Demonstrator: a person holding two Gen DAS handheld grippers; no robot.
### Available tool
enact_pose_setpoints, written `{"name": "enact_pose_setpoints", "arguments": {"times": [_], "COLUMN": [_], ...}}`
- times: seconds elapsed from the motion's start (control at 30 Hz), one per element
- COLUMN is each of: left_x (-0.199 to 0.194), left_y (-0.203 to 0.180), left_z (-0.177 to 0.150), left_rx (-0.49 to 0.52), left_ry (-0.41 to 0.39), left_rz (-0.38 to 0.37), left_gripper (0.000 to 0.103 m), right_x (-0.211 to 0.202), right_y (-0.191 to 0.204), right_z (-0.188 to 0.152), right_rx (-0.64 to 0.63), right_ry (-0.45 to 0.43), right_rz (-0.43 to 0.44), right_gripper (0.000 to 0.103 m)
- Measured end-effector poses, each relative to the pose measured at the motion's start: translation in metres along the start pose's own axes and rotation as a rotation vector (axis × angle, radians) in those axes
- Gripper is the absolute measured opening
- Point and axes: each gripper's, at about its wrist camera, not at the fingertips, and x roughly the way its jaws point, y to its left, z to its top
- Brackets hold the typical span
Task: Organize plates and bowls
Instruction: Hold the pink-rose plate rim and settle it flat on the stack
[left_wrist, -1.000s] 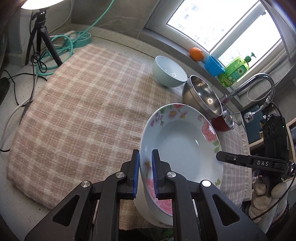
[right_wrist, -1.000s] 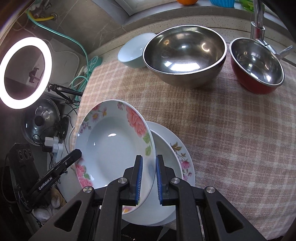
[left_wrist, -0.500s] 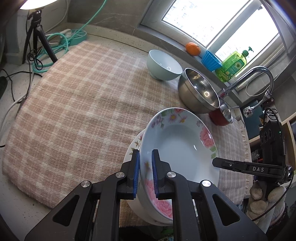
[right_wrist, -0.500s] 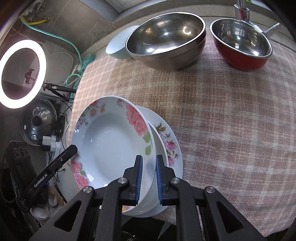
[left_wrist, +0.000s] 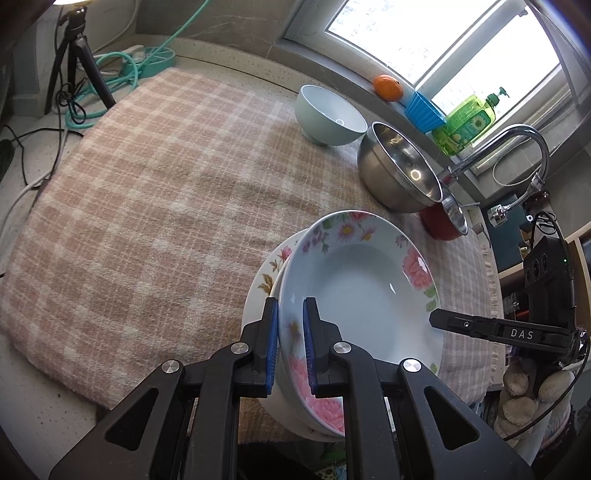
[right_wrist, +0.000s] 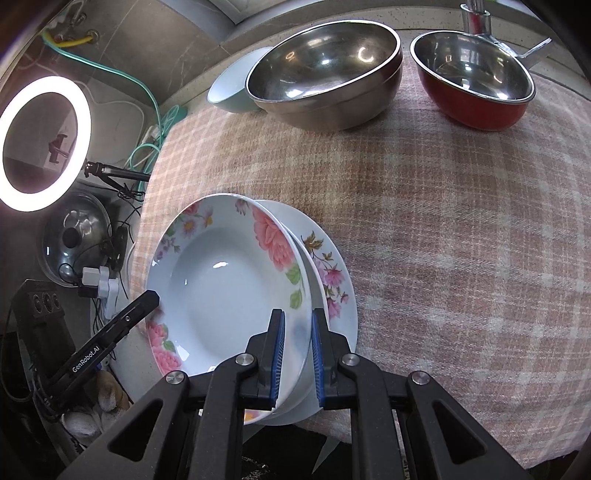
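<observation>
Two close fisheye views look steeply down along gripper fingers. Facing each other, both share the floral plate and checked cloth.

The deep plate is pale blue-white inside with big pink roses, green leaves and little purple and yellow daisies round the rim, and the flat plate under it is white with pink flowers on brownish stems. The cloth is a soft pink-and-beige plaid with cream lines, the small bowl is pale mint, one mixing bowl is plain shiny steel and the other bowl is red outside, steel inside. Both sets of gripper pads are bright blue on black, and on the sill there's an orange fruit, a blue ribbed cup and a neon-green soap bottle.
</observation>
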Motion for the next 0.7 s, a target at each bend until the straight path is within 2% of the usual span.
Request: {"name": "enact_pose_setpoints", "arguments": {"times": [0.7], "left_x": [0.0062], "left_y": [0.0025], "left_z": [-0.0057], "left_rx": [0.006], "left_ry": [0.016], "left_rz": [0.014], "left_gripper": [0.011], "right_x": [0.0097], "right_y": [0.0092], "right_z": [-0.0065], "right_rx": [-0.036], "right_ry": [0.008], "right_rz": [-0.062], "right_gripper": [0.013]}}
